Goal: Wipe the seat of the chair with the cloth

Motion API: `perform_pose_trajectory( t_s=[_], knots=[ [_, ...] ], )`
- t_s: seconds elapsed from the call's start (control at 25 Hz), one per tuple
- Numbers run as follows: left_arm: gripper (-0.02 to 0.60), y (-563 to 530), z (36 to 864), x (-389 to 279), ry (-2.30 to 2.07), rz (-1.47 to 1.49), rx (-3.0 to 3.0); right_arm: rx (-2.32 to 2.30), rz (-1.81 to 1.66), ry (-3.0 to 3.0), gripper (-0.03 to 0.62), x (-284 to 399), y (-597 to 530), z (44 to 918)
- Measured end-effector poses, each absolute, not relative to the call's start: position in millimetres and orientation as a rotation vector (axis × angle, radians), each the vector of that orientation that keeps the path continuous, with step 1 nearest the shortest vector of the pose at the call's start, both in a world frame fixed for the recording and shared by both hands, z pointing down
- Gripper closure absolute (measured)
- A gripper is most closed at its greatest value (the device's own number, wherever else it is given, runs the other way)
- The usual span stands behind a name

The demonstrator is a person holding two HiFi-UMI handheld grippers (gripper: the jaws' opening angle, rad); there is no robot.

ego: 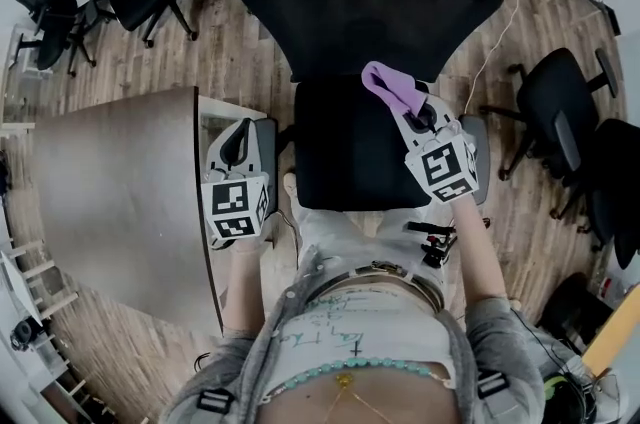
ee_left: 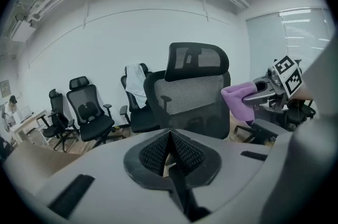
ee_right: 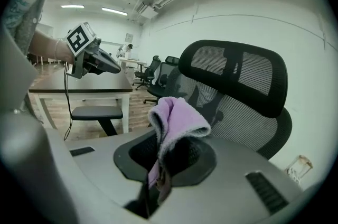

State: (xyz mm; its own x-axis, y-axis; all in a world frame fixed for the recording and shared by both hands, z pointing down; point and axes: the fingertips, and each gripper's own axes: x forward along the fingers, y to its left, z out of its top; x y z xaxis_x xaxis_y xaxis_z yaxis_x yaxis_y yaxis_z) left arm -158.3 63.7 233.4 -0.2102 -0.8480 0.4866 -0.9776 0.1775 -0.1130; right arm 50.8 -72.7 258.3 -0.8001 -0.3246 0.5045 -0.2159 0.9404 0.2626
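right gripper [ego: 408,110] fingers clench purple cloth [ego: 386,84] over chair seat [ego: 340,152] (left gripper [ego: 242,130] fingers closed, empty).

Closed right gripper [ee_right: 157,179] pinching purple cloth [ee_right: 177,118], mesh-backed chair [ee_right: 240,85] behind, left gripper [ee_right: 112,66] upper left

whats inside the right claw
A folded purple cloth, pinched in the right claw. Its loose end sticks out in front. The clamped end is hidden between the jaws.

We read no text, brand or number. The left cube [ego: 237,205] and right cube [ego: 446,168], behind the fingers [ego: 236,144], carry only coded squares; writing on the shirt [ego: 350,332] is illegible.
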Motion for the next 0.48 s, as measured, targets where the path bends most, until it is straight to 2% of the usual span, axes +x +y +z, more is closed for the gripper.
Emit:
perform_pose_trajectory(
  t_s=[0.48],
  knots=[
    [0.578, 75.0, 288.5, -181.7, -2.115, 0.618, 1.674, 0.276, -0.167, -2.484, 0.546, 22.7, -82.8, 314.8]
  ],
)
